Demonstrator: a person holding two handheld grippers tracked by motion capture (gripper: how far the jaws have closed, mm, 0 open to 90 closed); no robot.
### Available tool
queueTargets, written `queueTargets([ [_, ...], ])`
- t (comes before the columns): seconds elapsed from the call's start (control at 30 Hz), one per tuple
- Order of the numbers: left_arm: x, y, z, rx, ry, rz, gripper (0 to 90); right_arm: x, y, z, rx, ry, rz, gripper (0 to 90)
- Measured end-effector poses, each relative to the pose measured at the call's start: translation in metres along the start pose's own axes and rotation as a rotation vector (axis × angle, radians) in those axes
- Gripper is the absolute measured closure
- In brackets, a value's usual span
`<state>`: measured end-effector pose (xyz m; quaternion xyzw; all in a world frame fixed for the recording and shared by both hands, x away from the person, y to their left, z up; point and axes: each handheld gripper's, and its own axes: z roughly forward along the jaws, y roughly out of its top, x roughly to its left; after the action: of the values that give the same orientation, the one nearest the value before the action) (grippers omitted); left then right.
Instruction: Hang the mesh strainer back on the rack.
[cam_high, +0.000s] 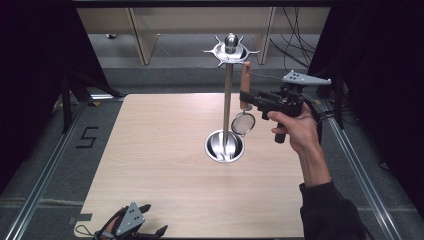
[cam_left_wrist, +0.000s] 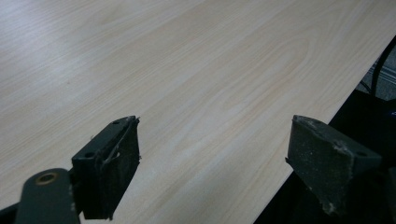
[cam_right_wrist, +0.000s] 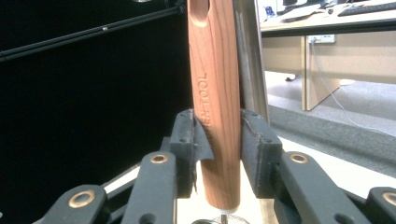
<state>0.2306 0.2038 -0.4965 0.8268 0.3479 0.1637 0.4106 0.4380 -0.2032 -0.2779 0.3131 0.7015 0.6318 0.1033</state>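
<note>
A pale wood-grain surface (cam_high: 165, 190) stands on a grey floor (cam_high: 107, 127), with a black "5" mark (cam_high: 88, 136) on the floor just left of it. A metal rail (cam_high: 42, 185) runs from near to far along the surface's left side and another rail (cam_high: 360, 175) along its right, and black curtains (cam_high: 30, 75) hang at both sides. At the far end stand light wooden desks (cam_high: 150, 30), with dark cables (cam_high: 295, 47) lying on the floor at the far right.
</note>
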Motion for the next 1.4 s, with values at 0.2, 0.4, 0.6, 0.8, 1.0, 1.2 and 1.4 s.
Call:
queueTargets([
  [0.2, 0.0, 0.0, 0.0, 0.007, 0.002, 0.009, 16.1, -0.001, -0.003, -0.005, -0.004, -0.011, 0.034, 52.9],
  [0.4, 0.0, 0.0, 0.0, 0.012, 0.001, 0.002, 16.1, -0.001, -0.011, -0.013, 0.009, -0.043, 0.021, 43.6],
  [0.6, 0.001, 0.0, 0.0, 0.022, 0.006, 0.011, 16.2, 0.002, -0.02, -0.02, 0.021, -0.044, 0.022, 39.7],
  [0.8, 0.001, 0.0, 0.0, 0.022, 0.008, 0.011, 16.2, 0.006, -0.031, -0.028, 0.011, -0.045, 0.012, 37.8],
  [1.0, 0.001, 0.0, 0.001, 0.022, 0.008, 0.008, 16.2, 0.009, -0.041, -0.036, 0.015, -0.055, 0.036, 37.7],
  [1.2, 0.001, 0.0, 0.001, 0.018, 0.008, 0.007, 16.3, 0.007, -0.05, -0.041, 0.012, -0.075, 0.007, 37.1],
  [1.4, 0.002, 0.0, 0.001, 0.01, 0.001, 0.025, 16.2, 0.01, -0.057, -0.05, 0.001, -0.092, 0.013, 37.0],
])
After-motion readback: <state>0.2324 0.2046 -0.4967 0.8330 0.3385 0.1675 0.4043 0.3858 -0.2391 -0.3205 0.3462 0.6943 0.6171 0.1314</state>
